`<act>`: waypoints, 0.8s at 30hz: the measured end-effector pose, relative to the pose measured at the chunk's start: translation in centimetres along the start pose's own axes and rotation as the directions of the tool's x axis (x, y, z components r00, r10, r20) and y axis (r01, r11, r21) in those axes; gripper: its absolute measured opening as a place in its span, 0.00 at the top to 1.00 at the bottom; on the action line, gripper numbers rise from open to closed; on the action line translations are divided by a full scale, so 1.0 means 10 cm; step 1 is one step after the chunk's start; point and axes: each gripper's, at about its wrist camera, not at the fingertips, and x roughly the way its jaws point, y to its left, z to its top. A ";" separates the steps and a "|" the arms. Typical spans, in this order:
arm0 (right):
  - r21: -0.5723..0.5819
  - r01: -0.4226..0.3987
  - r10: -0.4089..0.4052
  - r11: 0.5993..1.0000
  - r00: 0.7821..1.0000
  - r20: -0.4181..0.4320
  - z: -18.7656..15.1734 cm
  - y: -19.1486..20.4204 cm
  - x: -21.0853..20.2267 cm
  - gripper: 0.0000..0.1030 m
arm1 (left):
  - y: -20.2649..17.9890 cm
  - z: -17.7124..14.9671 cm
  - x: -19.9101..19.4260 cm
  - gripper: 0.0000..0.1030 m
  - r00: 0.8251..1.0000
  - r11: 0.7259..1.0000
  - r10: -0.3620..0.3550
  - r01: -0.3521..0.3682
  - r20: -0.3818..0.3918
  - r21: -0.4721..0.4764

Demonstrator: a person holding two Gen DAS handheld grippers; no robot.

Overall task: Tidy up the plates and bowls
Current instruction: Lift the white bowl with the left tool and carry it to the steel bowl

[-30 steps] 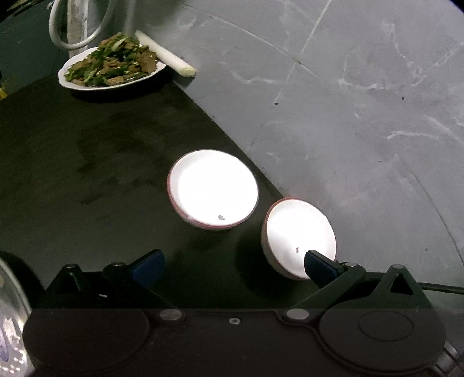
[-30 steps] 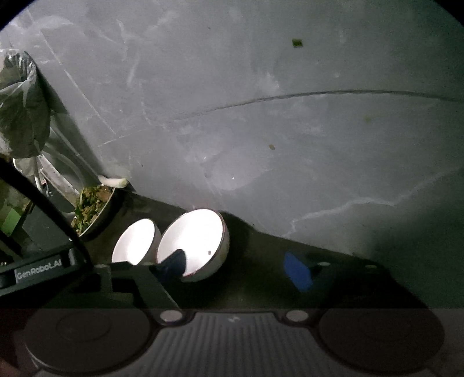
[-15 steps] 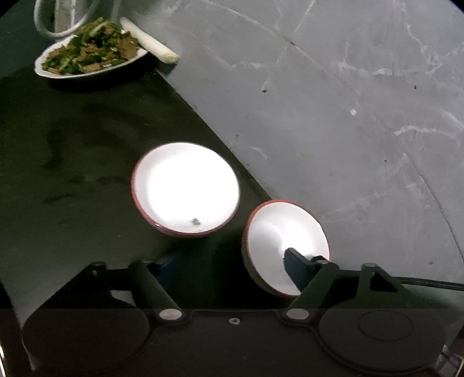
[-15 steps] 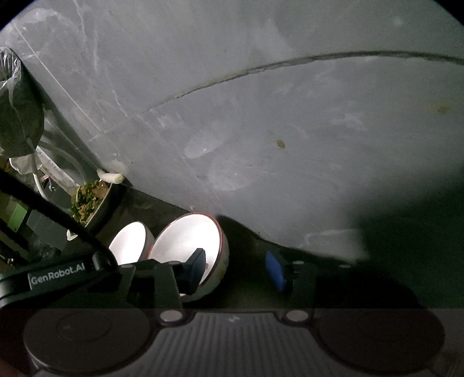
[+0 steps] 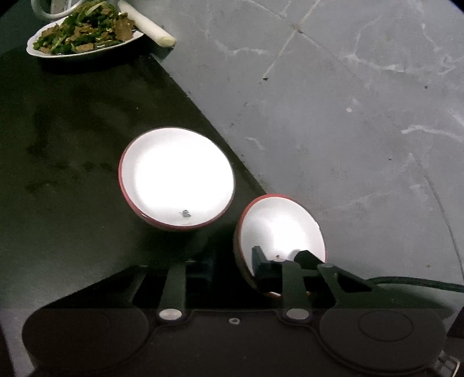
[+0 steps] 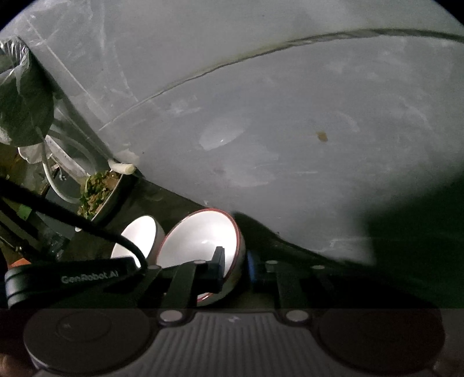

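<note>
Two white bowls with red rims stand on a black counter (image 5: pixel 63 150). The far bowl (image 5: pixel 177 179) sits free; it also shows in the right wrist view (image 6: pixel 139 235). The near bowl (image 5: pixel 281 229) is tilted at the counter's edge. My left gripper (image 5: pixel 232 266) straddles its left wall, one finger inside, one outside. My right gripper (image 6: pixel 235 261) has closed on the same bowl's (image 6: pixel 200 237) right wall, left finger inside, blue pad outside. A plate of stir-fried greens (image 5: pixel 84 32) stands at the back.
A white leek stalk (image 5: pixel 148 26) lies beside the food plate. A grey stone wall (image 5: pixel 348 116) borders the counter on the right. A black cable (image 6: pixel 87 226) crosses the right wrist view. A hose and bagged items (image 6: pixel 20 95) sit at the far left.
Both grippers moved in on the near bowl and narrowed around its rim from opposite sides. The bowl now tilts. The far bowl has not moved.
</note>
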 end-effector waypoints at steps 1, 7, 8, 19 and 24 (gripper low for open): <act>0.003 -0.003 0.003 1.000 1.000 -0.001 0.00 -0.01 -0.01 0.83 | -0.01 0.00 -0.01 0.86 1.000 1.000 -0.011 0.011 0.000 0.007; -0.021 0.003 -0.003 1.000 1.000 -0.003 -0.07 0.06 -0.05 0.84 | 0.00 -0.10 -0.09 0.87 1.000 1.000 -0.011 0.011 -0.001 0.027; -0.020 0.004 -0.004 1.000 1.000 -0.004 -0.09 0.06 -0.06 0.84 | 0.01 -0.12 -0.11 0.88 1.000 1.000 -0.011 0.011 -0.004 0.027; -0.056 0.010 -0.007 0.998 0.999 0.050 -0.32 0.24 -0.56 0.85 | 0.11 -0.38 -0.76 0.88 0.994 0.994 -0.085 0.081 0.063 0.073; -0.052 0.003 0.001 0.999 0.997 0.077 -0.53 0.47 -0.87 0.85 | 0.24 -0.51 -1.25 0.88 0.988 0.990 -0.108 0.097 0.108 0.105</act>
